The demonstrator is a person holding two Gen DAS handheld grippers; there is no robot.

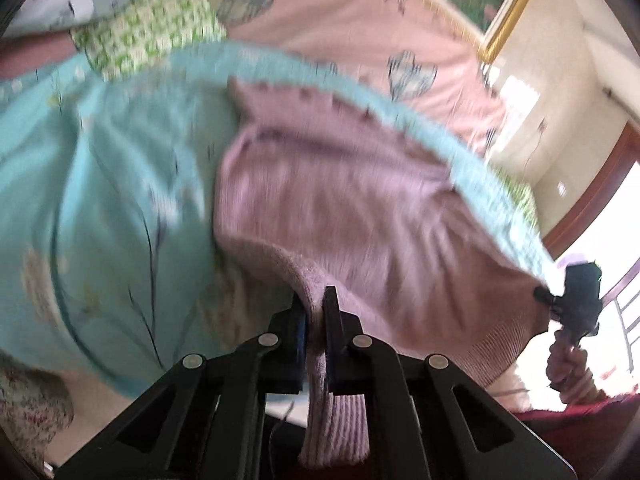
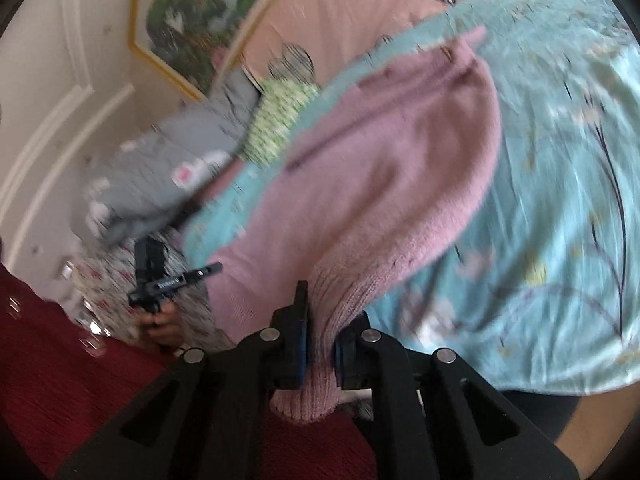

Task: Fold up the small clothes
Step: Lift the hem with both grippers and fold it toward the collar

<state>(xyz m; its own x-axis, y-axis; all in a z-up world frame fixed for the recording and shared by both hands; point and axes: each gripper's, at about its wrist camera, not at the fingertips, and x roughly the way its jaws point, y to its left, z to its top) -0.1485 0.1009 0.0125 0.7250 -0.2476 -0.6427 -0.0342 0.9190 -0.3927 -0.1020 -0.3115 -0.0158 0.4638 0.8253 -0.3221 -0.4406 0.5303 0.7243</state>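
A small pink knitted sweater (image 1: 340,200) lies spread on a light blue flowered sheet (image 1: 100,200). My left gripper (image 1: 314,320) is shut on the sweater's ribbed edge, which hangs down between the fingers. In the right wrist view the same pink sweater (image 2: 380,168) stretches away from my right gripper (image 2: 322,320), which is shut on another ribbed edge of it. Each view shows the other gripper at the sweater's far side: the right gripper (image 1: 576,300) and the left gripper (image 2: 160,280), held by a hand. Both views are blurred.
A pink quilt with checked hearts (image 1: 360,32) covers the bed behind the sheet. A green-checked cloth (image 1: 148,28) and a grey garment (image 2: 168,160) lie at the far side. A gold-framed picture (image 2: 192,20) hangs on the wall. A dark red sleeve (image 2: 60,360) shows low left.
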